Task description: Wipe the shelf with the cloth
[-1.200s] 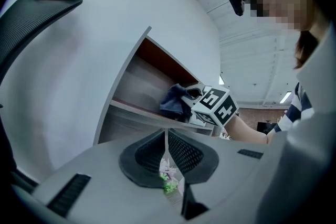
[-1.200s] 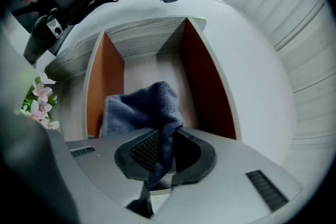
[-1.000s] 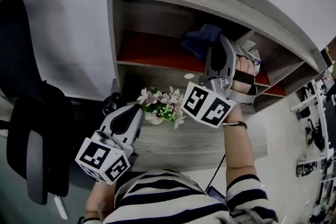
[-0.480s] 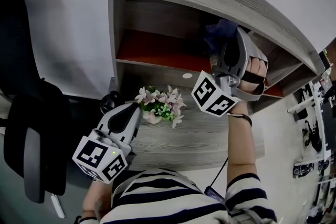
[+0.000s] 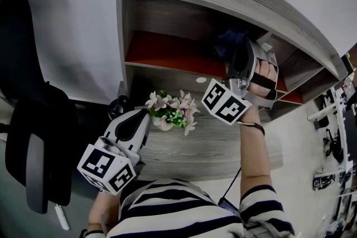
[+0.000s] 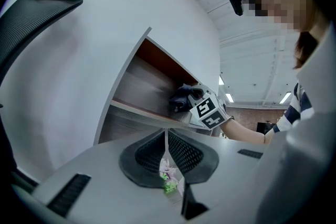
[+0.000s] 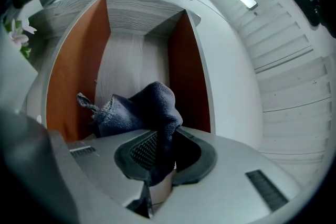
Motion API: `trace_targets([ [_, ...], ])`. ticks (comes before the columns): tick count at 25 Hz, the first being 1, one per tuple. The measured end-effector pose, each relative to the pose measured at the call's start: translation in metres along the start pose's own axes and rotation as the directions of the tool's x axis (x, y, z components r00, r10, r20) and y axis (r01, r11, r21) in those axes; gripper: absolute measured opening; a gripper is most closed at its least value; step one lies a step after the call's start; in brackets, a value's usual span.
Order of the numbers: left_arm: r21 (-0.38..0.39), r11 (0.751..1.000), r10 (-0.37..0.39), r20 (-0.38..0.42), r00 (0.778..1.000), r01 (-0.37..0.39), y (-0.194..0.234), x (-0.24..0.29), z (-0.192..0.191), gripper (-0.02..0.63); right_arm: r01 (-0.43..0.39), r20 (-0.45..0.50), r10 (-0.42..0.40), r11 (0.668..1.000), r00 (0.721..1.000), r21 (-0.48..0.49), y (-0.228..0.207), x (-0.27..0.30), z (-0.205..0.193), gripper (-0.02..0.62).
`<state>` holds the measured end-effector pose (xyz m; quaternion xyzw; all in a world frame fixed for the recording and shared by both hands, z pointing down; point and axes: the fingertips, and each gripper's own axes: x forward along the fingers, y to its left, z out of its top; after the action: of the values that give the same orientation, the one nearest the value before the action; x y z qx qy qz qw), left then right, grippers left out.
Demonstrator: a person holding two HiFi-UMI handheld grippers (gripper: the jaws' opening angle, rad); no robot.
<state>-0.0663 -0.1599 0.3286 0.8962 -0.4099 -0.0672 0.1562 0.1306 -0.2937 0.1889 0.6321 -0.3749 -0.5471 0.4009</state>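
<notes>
**Operator:** What has changed in the last second?

**Inspector:** Your right gripper [image 7: 157, 157], jaws clamped on the dark blue cloth [image 7: 139, 107], has swept rightward along the red shelf [image 5: 167, 47] and now eases slightly back. The cloth sits bunched inside the upper compartment, toward its right end. Contact with the board cannot be confirmed.

**Operator:** And the left?

**Inspector:** Your left gripper [image 6: 167, 152] has not moved. It sits low beside the flowers [image 5: 173, 108], jaws together and empty. In my judgement a wiping stroke is under way, and the board's left stretch remains.

Office: mesh chair [image 5: 34, 139], desk [image 5: 223, 149] w/ shelf [image 5: 167, 48], strip lights [image 6: 287, 97].
</notes>
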Motion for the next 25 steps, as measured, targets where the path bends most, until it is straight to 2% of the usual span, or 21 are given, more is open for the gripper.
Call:
trace_targets([
  [10, -0.002, 1.000, 0.007, -0.005, 1.000, -0.007, 0.000, 0.001, -0.002, 0.031, -0.135, -0.027, 0.136, 0.990, 0.990, 0.052, 0.042, -0.022, -0.005, 0.057],
  [17, -0.002, 1.000, 0.014, -0.012, 1.000, -0.014, 0.001, 0.003, -0.003, 0.031, -0.187, -0.036, 0.192, 0.975, 0.981, 0.117, 0.061, -0.033, -0.010, 0.057],
  [25, 0.007, 1.000, 0.022, -0.016, 1.000, -0.022, 0.001, 0.003, -0.003, 0.031, -0.258, -0.054, 0.279, 0.933, 0.959, 0.250, 0.079, -0.050, -0.013, 0.057],
])
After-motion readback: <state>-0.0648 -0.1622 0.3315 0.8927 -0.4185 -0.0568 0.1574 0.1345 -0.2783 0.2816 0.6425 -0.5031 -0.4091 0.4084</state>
